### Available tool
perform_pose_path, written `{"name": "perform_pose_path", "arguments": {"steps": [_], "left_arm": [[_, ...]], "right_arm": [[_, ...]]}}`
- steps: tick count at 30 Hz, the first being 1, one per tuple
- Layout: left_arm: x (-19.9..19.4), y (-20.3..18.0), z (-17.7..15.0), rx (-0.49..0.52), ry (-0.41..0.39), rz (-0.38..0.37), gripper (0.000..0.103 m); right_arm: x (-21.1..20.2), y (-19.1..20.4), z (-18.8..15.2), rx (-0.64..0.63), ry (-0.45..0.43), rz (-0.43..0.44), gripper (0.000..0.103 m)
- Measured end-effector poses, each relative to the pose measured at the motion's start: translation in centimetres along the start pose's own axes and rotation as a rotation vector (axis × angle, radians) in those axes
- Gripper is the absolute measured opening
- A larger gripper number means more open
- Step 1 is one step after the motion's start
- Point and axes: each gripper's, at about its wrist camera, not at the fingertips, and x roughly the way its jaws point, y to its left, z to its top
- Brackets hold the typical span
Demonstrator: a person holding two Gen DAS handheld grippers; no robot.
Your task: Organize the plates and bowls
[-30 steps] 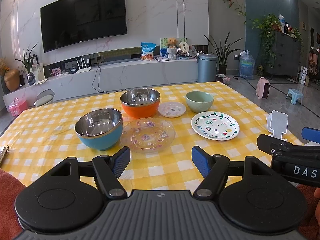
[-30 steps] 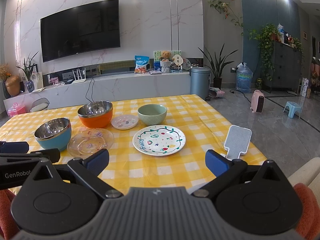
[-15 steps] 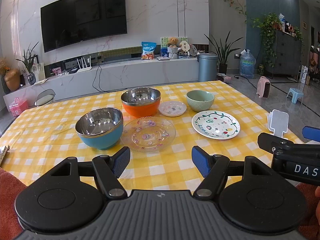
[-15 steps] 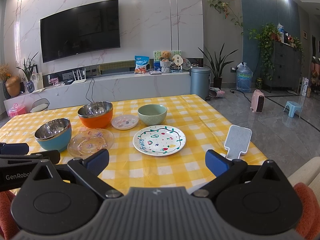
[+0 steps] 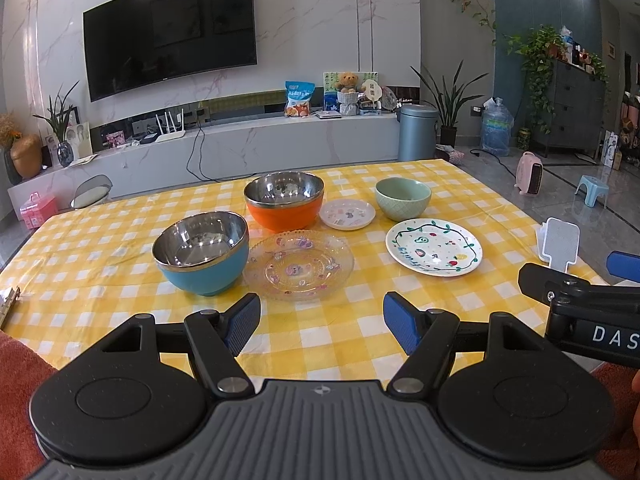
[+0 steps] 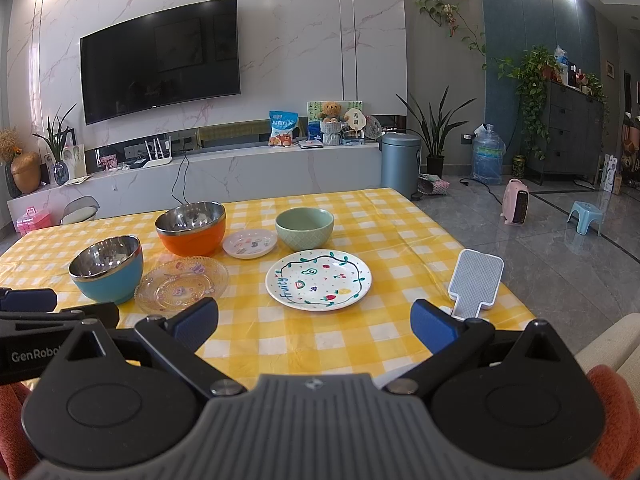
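Note:
On the yellow checked table (image 5: 80,256) stand a blue steel bowl (image 5: 202,254), an orange steel bowl (image 5: 285,200), a green ceramic bowl (image 5: 403,198), a clear glass plate (image 5: 298,265), a small white plate (image 5: 347,213) and a painted white plate (image 5: 434,246). My left gripper (image 5: 321,322) is open and empty at the near edge, short of the glass plate. My right gripper (image 6: 314,322) is open and empty, near the painted plate (image 6: 318,277). In the right wrist view the blue bowl (image 6: 107,270), orange bowl (image 6: 191,228) and green bowl (image 6: 305,227) also show.
A white phone stand (image 6: 476,282) sits at the table's right front corner. A metal clip (image 5: 9,305) lies at the left edge. A TV console, bin (image 5: 416,132) and plants stand behind the table. Floor lies to the right.
Both grippers are almost still; the left view has shifted very slightly. Nothing on the table has moved.

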Motion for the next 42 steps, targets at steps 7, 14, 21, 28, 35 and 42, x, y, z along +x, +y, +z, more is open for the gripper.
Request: {"name": "perform_pose_path", "arguments": {"steps": [7, 14, 21, 28, 35, 42], "left_arm": [[0.0, 0.1, 0.0, -0.002, 0.004, 0.001, 0.083], [-0.1, 0.3, -0.1, -0.007, 0.007, 0.005, 0.083], [-0.1, 0.3, -0.1, -0.008, 0.008, 0.004, 0.083], [-0.1, 0.5, 0.2, -0.019, 0.014, -0.007, 0.083], [-0.1, 2.4, 2.1, -0.042, 0.012, 0.013, 0.083], [0.6, 5.3, 5.2, -0.027, 0.015, 0.059, 0.084]], "right_arm": [[0.0, 0.0, 0.1, 0.001, 0.003, 0.001, 0.100], [0.6, -0.1, -0.6, 0.004, 0.006, -0.001, 0.100], [0.6, -0.2, -0.7, 0.004, 0.008, -0.002, 0.100], [0.8, -0.1, -0.8, -0.004, 0.017, -0.007, 0.100], [1.9, 0.7, 0.7, -0.024, 0.118, -0.025, 0.100], [3.4, 2.6, 4.3, 0.010, 0.189, 0.076, 0.100]]}}
